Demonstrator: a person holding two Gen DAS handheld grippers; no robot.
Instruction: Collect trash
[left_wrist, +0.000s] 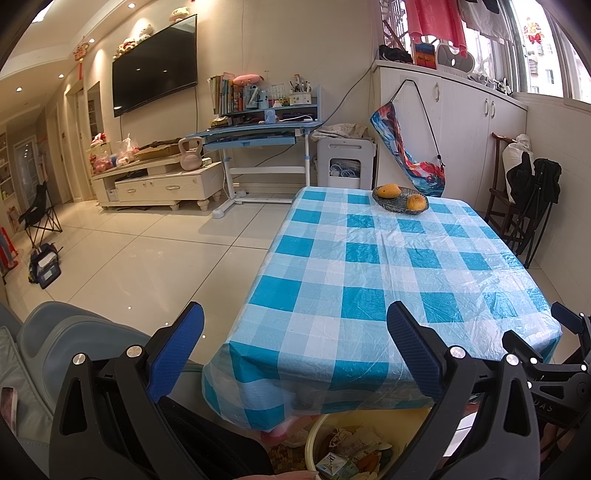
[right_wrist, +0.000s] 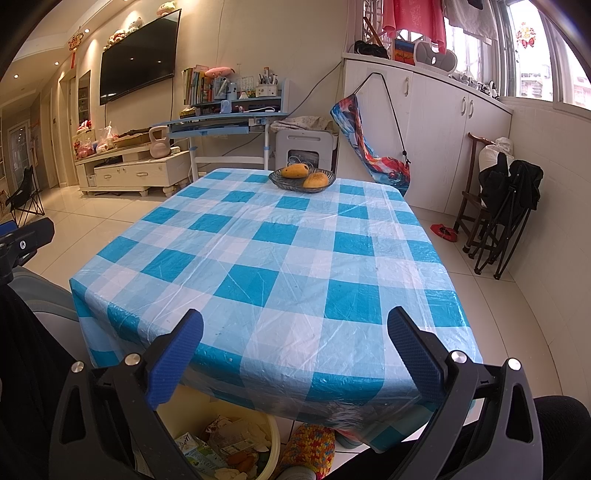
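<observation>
**Both grippers wide open above table edge; trash in basin below**

Left gripper (left_wrist: 295, 354): held near the close edge of the table (left_wrist: 369, 266), blue-padded fingers (left_wrist: 177, 354) spread far apart, nothing between them. Seen also from the right wrist view as a dark tip at far left (right_wrist: 27, 230).

Right gripper (right_wrist: 295, 356): likewise spread wide and empty, hovering over the near edge of the blue-and-white checked tablecloth (right_wrist: 266, 266). Visible in the left wrist view at the right margin (left_wrist: 565, 332), just beside the left tool.

Trash (left_wrist: 354, 454): gathered in a pale yellow basin (left_wrist: 314, 439) on the floor, partly tucked under the overhanging cloth at the near side of the table. Inside, a small green-and-white carton (right_wrist: 192, 450), crumpled wrappers and pale scraps, something orange among them; finer detail not readable.

Tabletop: bare of litter, covered by a clear plastic sheet over the checks. At the far end, a dark glass dish (right_wrist: 302, 181) with two yellow-orange fruits (right_wrist: 295, 170) in it.

Near the basin, a multicoloured crocheted item (right_wrist: 314, 446) on the floor under the table's near corner. Dark-clothed legs (left_wrist: 207, 443) at the bottom of both views, grey seat (left_wrist: 55, 332) to the left.

Further back: wall-mounted television (left_wrist: 155, 62), blue study desk (left_wrist: 258, 129), white cabinets (left_wrist: 461, 122) below the window.
</observation>
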